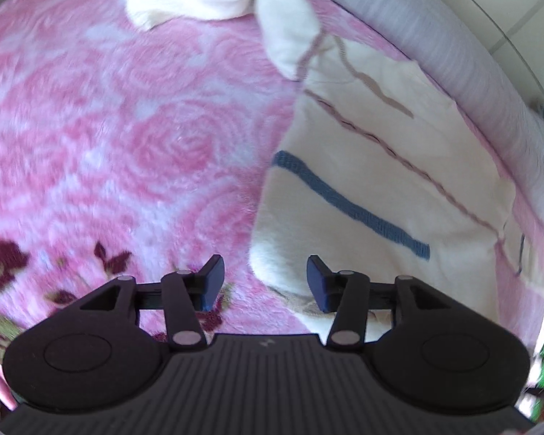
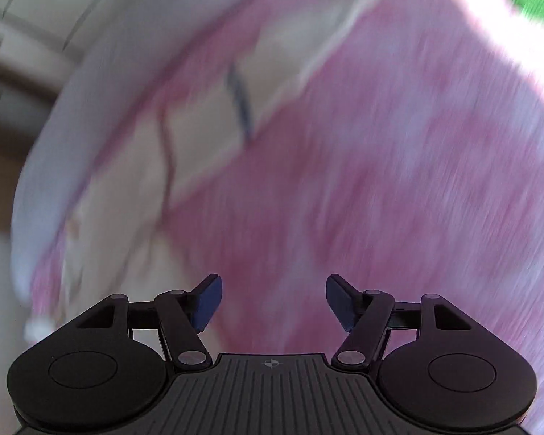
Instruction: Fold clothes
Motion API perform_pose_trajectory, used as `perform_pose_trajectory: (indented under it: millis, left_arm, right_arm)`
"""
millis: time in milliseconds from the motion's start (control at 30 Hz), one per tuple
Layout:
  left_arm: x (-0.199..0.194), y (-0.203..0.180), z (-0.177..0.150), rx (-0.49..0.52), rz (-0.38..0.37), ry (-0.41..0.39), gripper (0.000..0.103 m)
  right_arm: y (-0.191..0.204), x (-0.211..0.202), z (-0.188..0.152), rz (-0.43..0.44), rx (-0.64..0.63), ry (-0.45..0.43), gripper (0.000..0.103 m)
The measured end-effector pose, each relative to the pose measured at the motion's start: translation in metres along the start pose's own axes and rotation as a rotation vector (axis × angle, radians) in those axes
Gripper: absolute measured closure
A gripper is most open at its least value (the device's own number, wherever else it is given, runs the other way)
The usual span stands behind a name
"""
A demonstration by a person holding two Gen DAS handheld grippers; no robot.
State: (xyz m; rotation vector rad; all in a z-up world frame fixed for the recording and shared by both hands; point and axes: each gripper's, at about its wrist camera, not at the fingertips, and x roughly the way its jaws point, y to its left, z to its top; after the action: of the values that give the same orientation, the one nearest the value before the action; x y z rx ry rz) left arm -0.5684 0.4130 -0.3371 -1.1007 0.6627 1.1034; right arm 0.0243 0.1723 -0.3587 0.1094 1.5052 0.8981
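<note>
Pink blanket (image 1: 127, 127) bears cream garment (image 1: 380, 181) (blurred rightward); both hand-held grippers (image 1: 264, 279) (image 2: 273, 301) released.

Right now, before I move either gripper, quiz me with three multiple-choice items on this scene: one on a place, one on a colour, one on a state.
1. Where does the cream garment lie on the pink blanket, seen from the left wrist?
A. right side
B. far left
C. off the blanket

2. What colour is the wide stripe on the garment?
A. green
B. blue
C. black

3. How do the left gripper and right gripper stand?
A. both clamped on cloth
B. one open, one shut
C. both open, empty

Answers: 1 A, it fills the view's right side; 2 B, the band shows blue; 3 C, a gap separates each pair of fingers.
</note>
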Motion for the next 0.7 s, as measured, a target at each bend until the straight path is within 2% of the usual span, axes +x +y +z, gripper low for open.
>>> perform_pose_trajectory:
  millis: [100, 133, 167, 200, 233, 267, 333, 467, 500, 533, 567, 633, 667, 700]
  left_arm:
    - [0.012, 0.013, -0.001, -0.073, -0.052, 0.004, 0.051]
    - [0.020, 0.015, -0.002, -0.095, -0.082, 0.013, 0.051]
    - [0.028, 0.017, -0.002, -0.118, -0.111, 0.023, 0.054]
    - [0.035, 0.018, -0.003, -0.137, -0.136, 0.034, 0.063]
    - [0.038, 0.016, -0.002, -0.146, -0.146, 0.042, 0.072]
    - [0.037, 0.013, -0.001, -0.140, -0.161, 0.043, 0.093]
    - [0.018, 0.008, 0.007, -0.147, -0.219, 0.031, 0.093]
    - [-0.051, -0.009, 0.035, -0.223, -0.471, -0.034, 0.094]
    - [-0.062, -0.015, 0.041, -0.195, -0.488, -0.061, 0.092]
    - [-0.063, -0.022, 0.045, -0.146, -0.443, -0.051, 0.089]
    - [-0.062, -0.029, 0.048, -0.092, -0.381, -0.033, 0.079]
    - [-0.042, -0.039, 0.041, 0.042, -0.119, 0.068, 0.076]
    - [-0.034, -0.034, 0.032, 0.048, -0.096, 0.093, 0.076]
    - [-0.026, -0.029, 0.022, 0.054, -0.073, 0.118, 0.075]
  right_arm:
    - [0.000, 0.035, -0.051, 0.083, 0.007, 0.171, 0.036]
    - [0.001, 0.044, -0.066, 0.090, -0.001, 0.204, 0.036]
    - [0.006, 0.047, -0.074, 0.070, -0.033, 0.208, 0.036]
    - [0.011, 0.048, -0.080, 0.045, -0.071, 0.208, 0.037]
    - [0.017, 0.050, -0.086, 0.019, -0.108, 0.208, 0.057]
    - [0.022, 0.052, -0.091, -0.006, -0.145, 0.208, 0.096]
    - [0.022, 0.044, -0.085, 0.038, -0.082, 0.254, 0.096]
    - [0.028, 0.013, -0.057, 0.230, 0.016, 0.288, 0.096]
    - [0.028, 0.009, -0.049, 0.211, 0.045, 0.268, 0.096]
    - [0.027, 0.007, -0.041, 0.178, 0.075, 0.243, 0.096]
    - [0.030, 0.009, -0.035, 0.096, 0.073, 0.215, 0.096]
    - [0.035, 0.017, -0.039, 0.001, 0.007, 0.215, 0.091]
    - [0.036, 0.020, -0.042, -0.043, -0.029, 0.218, 0.081]
    - [0.038, 0.024, -0.044, -0.086, -0.064, 0.221, 0.077]
